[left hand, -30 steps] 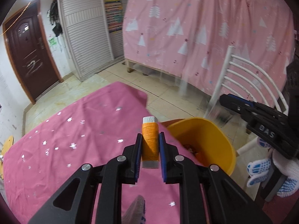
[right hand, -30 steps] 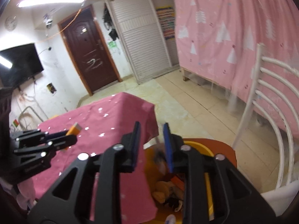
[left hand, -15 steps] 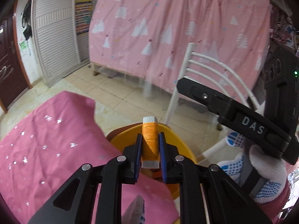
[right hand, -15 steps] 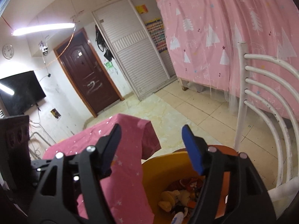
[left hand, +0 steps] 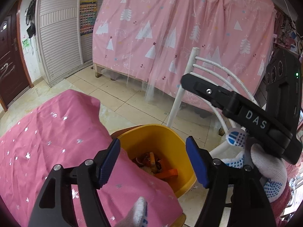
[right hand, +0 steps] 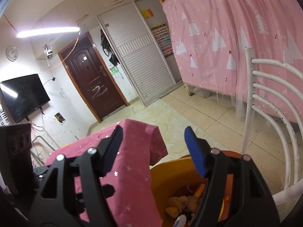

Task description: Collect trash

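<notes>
Left wrist view is showing the left gripper (left hand: 153,157) hanging over the yellow bin (left hand: 176,141), its blue pads spread wide with nothing between them; the jaws have just been opening, and the orange spool they were pinching a moment ago is no longer in them. Judging by that, it is now lying among the trash (left hand: 157,167) at the bottom of the bin, though I cannot pick it out for certain in the orange clutter. The bin is sitting at about 6 o'clock in this view, tucked against the edge of the pink tablecloth (left hand: 51,136), probably so that items can be dropped straight off the table. At 3 o'clock the right gripper (left hand: 191,83) is poking in, held by a gloved hand (left hand: 265,168).

In the right wrist view the right gripper (right hand: 153,147) is likewise gaping, empty, its jaws having just been opening too, and it is pointing across the bin (right hand: 164,181) toward the table. The white chair (right hand: 269,102) is standing at 3 o'clock, just beside the bin. Both grippers are probably being kept wide, ready for the next piece of trash.
</notes>
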A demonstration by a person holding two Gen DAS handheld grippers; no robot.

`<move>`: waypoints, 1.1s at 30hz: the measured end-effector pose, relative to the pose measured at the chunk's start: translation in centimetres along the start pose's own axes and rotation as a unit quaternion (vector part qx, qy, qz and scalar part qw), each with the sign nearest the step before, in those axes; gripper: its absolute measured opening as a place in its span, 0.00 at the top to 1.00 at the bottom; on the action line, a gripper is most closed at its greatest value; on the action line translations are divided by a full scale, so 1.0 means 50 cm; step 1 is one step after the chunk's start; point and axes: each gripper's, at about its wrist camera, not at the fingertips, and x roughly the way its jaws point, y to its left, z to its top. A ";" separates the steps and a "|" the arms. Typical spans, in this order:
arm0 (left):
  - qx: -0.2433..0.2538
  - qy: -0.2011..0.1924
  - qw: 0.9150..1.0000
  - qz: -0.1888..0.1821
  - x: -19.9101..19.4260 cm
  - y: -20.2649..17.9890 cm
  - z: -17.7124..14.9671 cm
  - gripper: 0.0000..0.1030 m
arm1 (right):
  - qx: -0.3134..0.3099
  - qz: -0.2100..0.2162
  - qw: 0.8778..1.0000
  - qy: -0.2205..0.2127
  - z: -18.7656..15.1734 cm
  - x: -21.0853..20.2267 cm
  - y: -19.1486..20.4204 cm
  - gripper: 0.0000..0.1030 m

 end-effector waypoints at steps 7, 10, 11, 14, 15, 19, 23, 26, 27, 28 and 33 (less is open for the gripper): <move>-0.046 -0.031 0.997 0.056 -0.065 0.085 -0.033 0.36 | -0.023 0.033 0.999 -0.014 -0.014 0.005 0.056 0.10; -0.069 -0.047 0.992 0.094 -0.097 0.126 -0.050 0.34 | -0.040 0.058 0.997 -0.014 -0.025 0.009 0.099 0.06; -0.075 -0.053 0.990 0.108 -0.108 0.138 -0.055 0.33 | -0.044 0.067 0.997 -0.014 -0.029 0.010 0.112 0.06; -0.091 -0.071 0.982 0.149 -0.146 0.174 -0.073 0.31 | -0.063 0.100 0.993 -0.013 -0.043 0.016 0.163 0.06; -0.096 -0.076 0.979 0.162 -0.160 0.189 -0.079 0.31 | -0.067 0.105 0.992 -0.012 -0.047 0.017 0.176 0.06; -0.111 -0.088 0.971 0.191 -0.199 0.229 -0.089 0.29 | -0.095 0.130 0.987 0.000 -0.070 0.027 0.237 0.06; -0.133 -0.098 0.963 0.212 -0.236 0.273 -0.105 0.27 | -0.116 0.146 0.982 0.010 -0.088 0.037 0.283 0.06; -0.146 -0.104 0.958 0.226 -0.262 0.303 -0.120 0.26 | -0.128 0.156 0.979 0.016 -0.100 0.042 0.314 0.06; -0.150 -0.105 0.956 0.230 -0.269 0.312 -0.124 0.26 | -0.131 0.159 0.978 0.017 -0.102 0.044 0.320 0.06; -0.156 -0.107 0.953 0.236 -0.277 0.322 -0.129 0.24 | -0.134 0.164 0.977 0.020 -0.106 0.046 0.329 0.06; -0.182 -0.119 0.936 0.275 -0.320 0.374 -0.163 0.20 | -0.152 0.174 0.972 0.034 -0.121 0.067 0.367 0.06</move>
